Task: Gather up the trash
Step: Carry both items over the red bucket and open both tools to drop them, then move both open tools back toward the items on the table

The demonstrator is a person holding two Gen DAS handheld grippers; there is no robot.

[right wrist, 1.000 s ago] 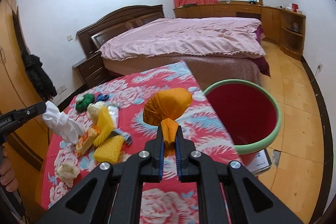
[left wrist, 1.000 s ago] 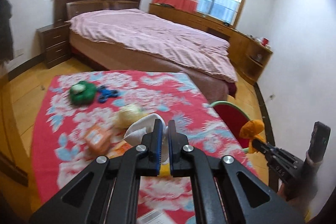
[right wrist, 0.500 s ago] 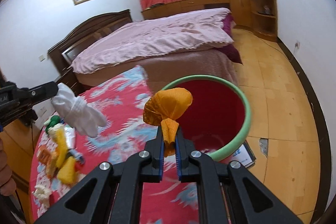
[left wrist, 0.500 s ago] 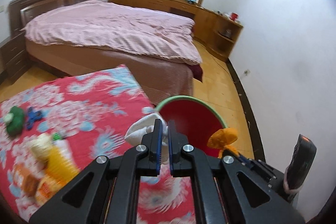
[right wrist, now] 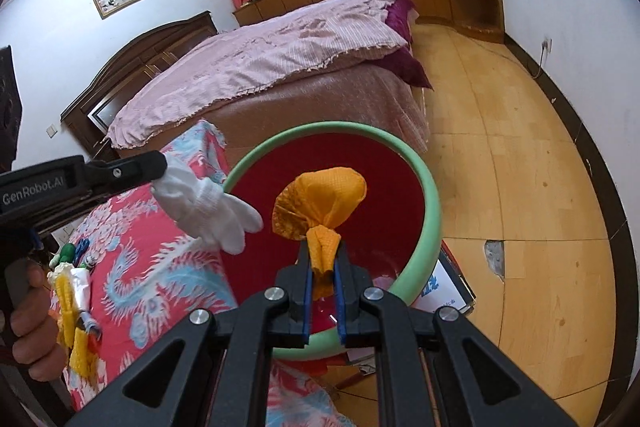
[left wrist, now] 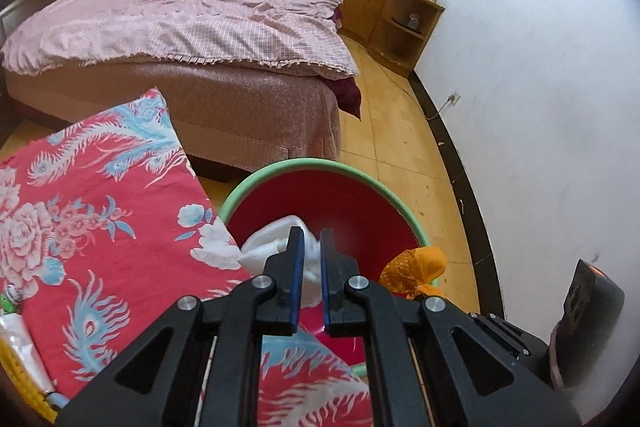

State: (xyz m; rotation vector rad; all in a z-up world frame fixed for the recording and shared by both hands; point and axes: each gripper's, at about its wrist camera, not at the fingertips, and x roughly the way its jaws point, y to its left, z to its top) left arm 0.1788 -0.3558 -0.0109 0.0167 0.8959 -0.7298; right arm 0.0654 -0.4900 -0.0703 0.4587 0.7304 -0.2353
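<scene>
The right gripper (right wrist: 321, 269) clamped the tail of an orange mesh bundle (right wrist: 320, 205), holding it over the mouth of the red bin (right wrist: 434, 203); the left gripper (left wrist: 311, 249) pinched a white glove (right wrist: 204, 203) at the bin's rim, beside the table edge; more scraps (right wrist: 74, 311) lay at the far side of the red floral tablecloth (left wrist: 100, 211); a pink-covered bed (right wrist: 280, 55) stood beyond.

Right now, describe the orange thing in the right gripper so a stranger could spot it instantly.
Find the red tub with the pale green rim on the floor between the flowered red tablecloth and the wall. Over its opening, the right gripper pinches a crumpled orange mesh cloth wad by its tail. The white knitted glove beside it hangs from the left gripper; only the wad is orange and balled.
</scene>
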